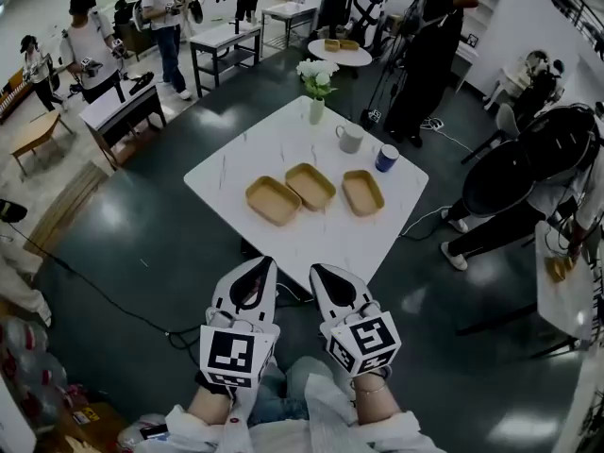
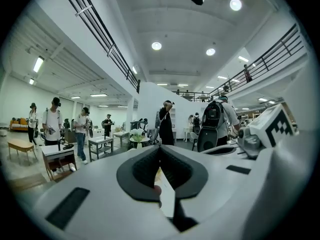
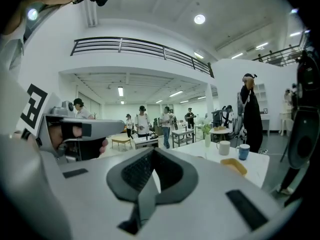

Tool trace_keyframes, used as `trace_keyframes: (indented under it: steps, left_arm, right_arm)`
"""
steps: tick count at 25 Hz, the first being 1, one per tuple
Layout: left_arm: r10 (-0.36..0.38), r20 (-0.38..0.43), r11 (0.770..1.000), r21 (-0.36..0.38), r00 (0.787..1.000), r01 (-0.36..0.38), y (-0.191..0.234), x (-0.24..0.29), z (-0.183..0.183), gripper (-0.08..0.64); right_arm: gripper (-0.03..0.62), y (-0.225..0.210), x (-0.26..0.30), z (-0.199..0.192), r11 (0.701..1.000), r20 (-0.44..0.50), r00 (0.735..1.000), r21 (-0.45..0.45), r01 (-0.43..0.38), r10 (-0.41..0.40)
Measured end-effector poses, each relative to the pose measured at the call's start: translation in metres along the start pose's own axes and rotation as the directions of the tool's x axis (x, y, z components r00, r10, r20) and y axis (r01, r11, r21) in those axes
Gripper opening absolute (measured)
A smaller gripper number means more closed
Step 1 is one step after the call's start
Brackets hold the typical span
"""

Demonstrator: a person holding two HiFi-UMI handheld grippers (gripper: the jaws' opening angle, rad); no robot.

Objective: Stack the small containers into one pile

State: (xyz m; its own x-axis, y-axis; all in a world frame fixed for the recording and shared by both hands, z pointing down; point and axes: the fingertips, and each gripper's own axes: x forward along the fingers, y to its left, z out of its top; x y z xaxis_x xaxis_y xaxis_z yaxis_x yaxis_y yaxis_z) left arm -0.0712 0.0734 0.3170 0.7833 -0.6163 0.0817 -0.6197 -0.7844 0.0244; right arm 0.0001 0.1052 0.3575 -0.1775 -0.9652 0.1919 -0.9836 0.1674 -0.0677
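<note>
Three shallow tan containers lie side by side, unstacked, on the white table (image 1: 283, 140): left (image 1: 273, 200), middle (image 1: 310, 186), right (image 1: 362, 192). Both grippers hover well short of the table's near edge, close to the person's body. The left gripper (image 1: 260, 265) and the right gripper (image 1: 324, 273) point toward the table, jaws shut with nothing between them. In the left gripper view the left gripper (image 2: 160, 149) has its jaws meeting at the tips. The right gripper view shows the right gripper (image 3: 152, 153) the same way, with one container (image 3: 233, 166) on the table beyond.
A grey mug (image 1: 350, 138), a blue cup (image 1: 386, 158) and a vase of white flowers (image 1: 316, 102) stand on the table's far side. A black chair (image 1: 514, 173) with a person is at the right. Cables cross the dark floor; other people and tables fill the background.
</note>
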Motion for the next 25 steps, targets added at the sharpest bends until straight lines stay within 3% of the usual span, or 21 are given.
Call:
trace_keyframes:
  steps: [12, 25]
  left_arm:
    - [-0.027, -0.054, 0.999, -0.029, 0.998, 0.026, 0.032, 0.059, -0.024, 0.017]
    - [0.031, -0.060, 0.999, -0.031, 0.998, -0.033, 0.085, 0.170, -0.001, 0.017]
  right_arm:
    - [0.011, -0.039, 0.054, -0.022, 0.999, -0.079, 0.996, 0.026, 0.031, -0.029]
    - [0.011, -0.123, 0.141, 0.000, 1.000, -0.134, 0.991, 0.023, -0.008, 0.011]
